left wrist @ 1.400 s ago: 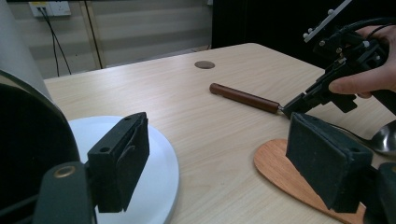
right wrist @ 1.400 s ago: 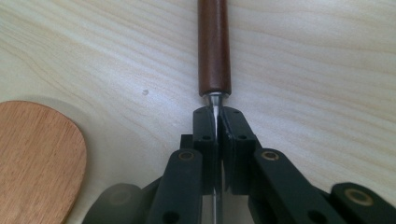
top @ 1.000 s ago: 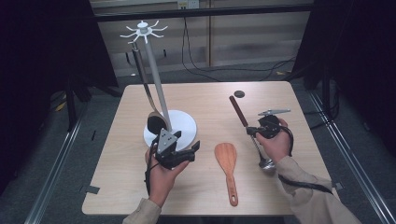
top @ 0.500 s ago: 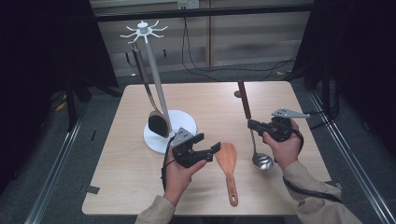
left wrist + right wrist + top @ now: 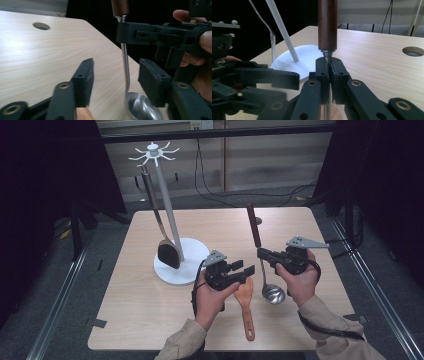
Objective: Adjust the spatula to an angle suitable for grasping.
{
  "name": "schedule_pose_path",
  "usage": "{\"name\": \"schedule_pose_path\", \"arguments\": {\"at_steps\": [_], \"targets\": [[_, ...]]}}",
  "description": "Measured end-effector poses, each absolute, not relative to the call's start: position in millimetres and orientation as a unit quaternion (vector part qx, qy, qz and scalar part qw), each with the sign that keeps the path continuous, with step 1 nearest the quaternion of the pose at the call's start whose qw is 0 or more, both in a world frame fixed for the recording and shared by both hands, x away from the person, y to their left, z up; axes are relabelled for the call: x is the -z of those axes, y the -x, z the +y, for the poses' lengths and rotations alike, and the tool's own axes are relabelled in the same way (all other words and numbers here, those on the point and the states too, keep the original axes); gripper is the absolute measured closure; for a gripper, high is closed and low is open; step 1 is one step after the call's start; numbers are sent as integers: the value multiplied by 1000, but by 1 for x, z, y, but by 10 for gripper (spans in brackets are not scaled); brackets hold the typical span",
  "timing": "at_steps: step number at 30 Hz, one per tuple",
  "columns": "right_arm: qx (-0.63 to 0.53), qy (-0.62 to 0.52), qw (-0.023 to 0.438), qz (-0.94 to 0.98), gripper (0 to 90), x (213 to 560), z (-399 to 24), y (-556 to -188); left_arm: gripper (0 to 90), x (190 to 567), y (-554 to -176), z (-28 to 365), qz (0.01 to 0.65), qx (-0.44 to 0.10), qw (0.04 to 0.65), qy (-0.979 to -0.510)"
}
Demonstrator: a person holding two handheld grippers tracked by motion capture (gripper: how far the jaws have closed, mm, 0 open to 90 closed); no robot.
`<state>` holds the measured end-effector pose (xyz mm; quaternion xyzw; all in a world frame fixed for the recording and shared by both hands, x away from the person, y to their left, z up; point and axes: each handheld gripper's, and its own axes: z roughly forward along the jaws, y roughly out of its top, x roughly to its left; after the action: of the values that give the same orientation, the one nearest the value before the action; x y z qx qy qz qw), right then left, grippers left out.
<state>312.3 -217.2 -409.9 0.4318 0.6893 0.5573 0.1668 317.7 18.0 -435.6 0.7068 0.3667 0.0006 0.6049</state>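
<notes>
Steel ladle (image 5: 270, 290), dark wooden grip, thin shank pinched in right gripper (image 5: 265, 256) | left gripper (image 5: 245, 271) half-closed, jaws just narrowing, either side of shank, untouching | flat wooden spatula (image 5: 246, 305) near tabletop's front edge

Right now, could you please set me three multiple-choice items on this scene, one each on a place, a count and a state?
1. Where does the wooden spatula lie?
A. Flat on the table
B. Hanging on the stand
C. In the right gripper

2. How many utensils hang on the white stand?
A. None
B. One
C. Three

3. What is the right gripper doing?
A. Standing open over the table
B. Shut on the ladle
C. Shut on the stand's pole

Answers:
1 A: it rests on the table between the two hands.
2 B: a single dark turner hangs there.
3 B: its jaws clamp the ladle just below the brown handle.
</notes>
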Motion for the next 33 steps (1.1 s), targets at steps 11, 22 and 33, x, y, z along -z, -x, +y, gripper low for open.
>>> {"name": "schedule_pose_path", "arguments": {"at_steps": [11, 22, 33], "targets": [[-563, -427, 171, 687, 862, 406, -208, -308, 665, 434, -321, 5, 375, 21, 612, -696], [-562, -427, 173, 687, 862, 405, -202, -307, 739, 436, -323, -2, 390, 22, 606, -693], [-559, -429, 180, 686, 861, 404, -201, -305, 783, 435, -323, -5, 399, 14, 607, -688]]}}
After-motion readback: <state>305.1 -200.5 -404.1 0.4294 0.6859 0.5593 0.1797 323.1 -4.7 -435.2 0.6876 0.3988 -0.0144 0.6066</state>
